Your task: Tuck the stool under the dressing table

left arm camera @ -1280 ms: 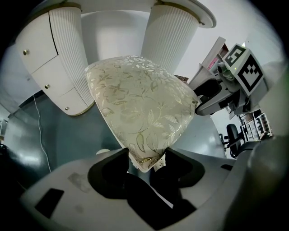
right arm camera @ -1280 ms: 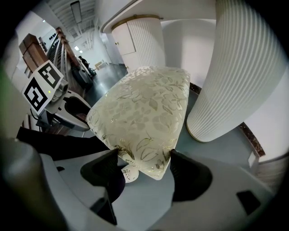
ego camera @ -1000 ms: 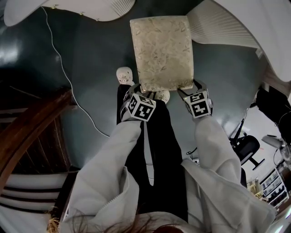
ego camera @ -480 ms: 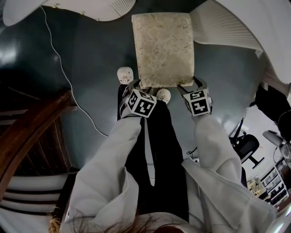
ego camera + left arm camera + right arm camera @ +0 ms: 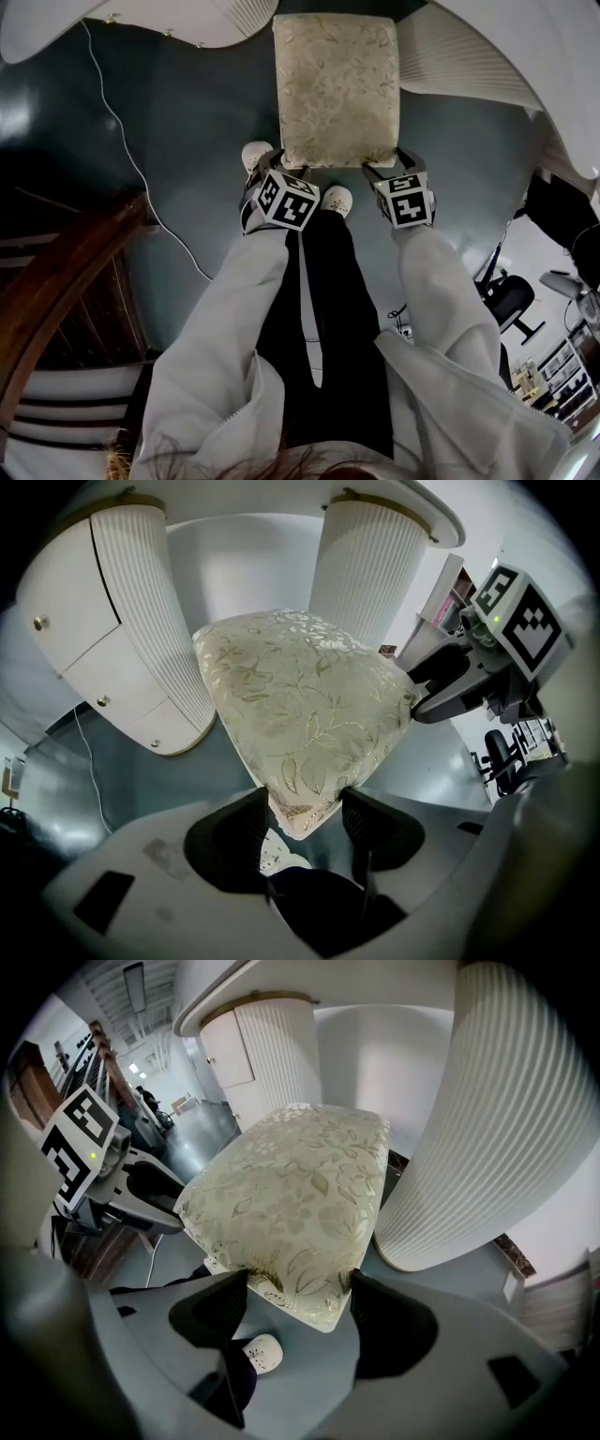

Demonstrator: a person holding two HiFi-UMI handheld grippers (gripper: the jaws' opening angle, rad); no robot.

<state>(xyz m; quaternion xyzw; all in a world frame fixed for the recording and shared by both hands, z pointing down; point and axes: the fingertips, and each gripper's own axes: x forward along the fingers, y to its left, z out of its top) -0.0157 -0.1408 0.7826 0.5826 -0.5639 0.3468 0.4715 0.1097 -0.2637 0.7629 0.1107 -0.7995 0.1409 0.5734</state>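
1. Top centre of the head view: stool (image 5: 336,89) with a cream floral cushion, on a dark grey floor (image 5: 187,122).
2. It stands between the two white fluted pedestals of the dressing table (image 5: 473,61). Its far edge is at the top of the frame, inside the gap. Its near end sticks out in front of the pedestals.
3. Left gripper (image 5: 281,172) is at the cushion's lower-left corner in frame. Jaws are spread wide with that corner wedged between them, and both pads (image 5: 249,820) press on the fabric.
4. Right gripper (image 5: 392,169) is at the lower-right corner. Same setup: wide jaws clamp the corner, pads (image 5: 236,1294) against the cushion edge.
5. Both grippers point steeply down, marker cubes up toward the head camera, pale sleeves (image 5: 234,319) behind them.
6. Person's white shoes (image 5: 337,199) are just below the stool's near edge, one beside each side of the left gripper. Black trousers (image 5: 323,319) run down frame centre.
7. White cable (image 5: 141,159) trails across the floor, upper left.
8. Wooden banister (image 5: 66,272) is at lower left and an office chair (image 5: 511,305) at the right edge, both well apart from the stool.
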